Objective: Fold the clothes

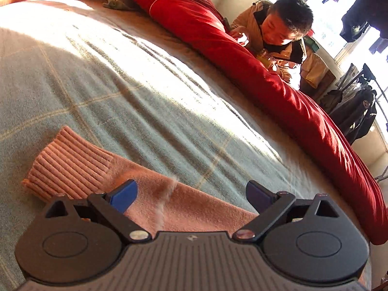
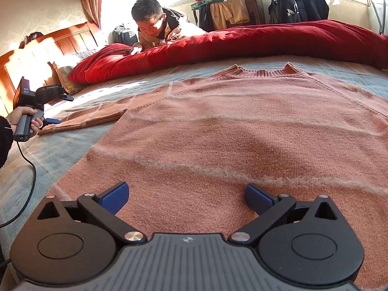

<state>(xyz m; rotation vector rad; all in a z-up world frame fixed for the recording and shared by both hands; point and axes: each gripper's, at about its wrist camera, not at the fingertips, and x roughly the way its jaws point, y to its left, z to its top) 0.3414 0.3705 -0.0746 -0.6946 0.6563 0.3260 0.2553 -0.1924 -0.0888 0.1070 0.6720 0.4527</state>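
Note:
A pink knitted sweater (image 2: 218, 131) with thin pale stripes lies flat on the bed, its collar at the far side. Its left sleeve (image 1: 150, 194) stretches out over the blanket and ends in a ribbed cuff (image 1: 65, 162). My left gripper (image 1: 191, 194) hovers open just above that sleeve, nothing between its blue pads (image 1: 123, 195). In the right wrist view the left gripper (image 2: 57, 108) shows at the far left, held by a hand (image 2: 32, 123) over the sleeve end. My right gripper (image 2: 186, 197) stands open over the sweater's lower body, holding nothing.
A grey-blue checked blanket (image 1: 145, 101) covers the bed. A long red quilt (image 2: 242, 43) lies bunched along the far side, with a person (image 2: 155, 28) leaning on it. A wooden headboard (image 2: 36, 55) stands at the left. Dark jackets (image 2: 298, 2) hang on a rack by the window.

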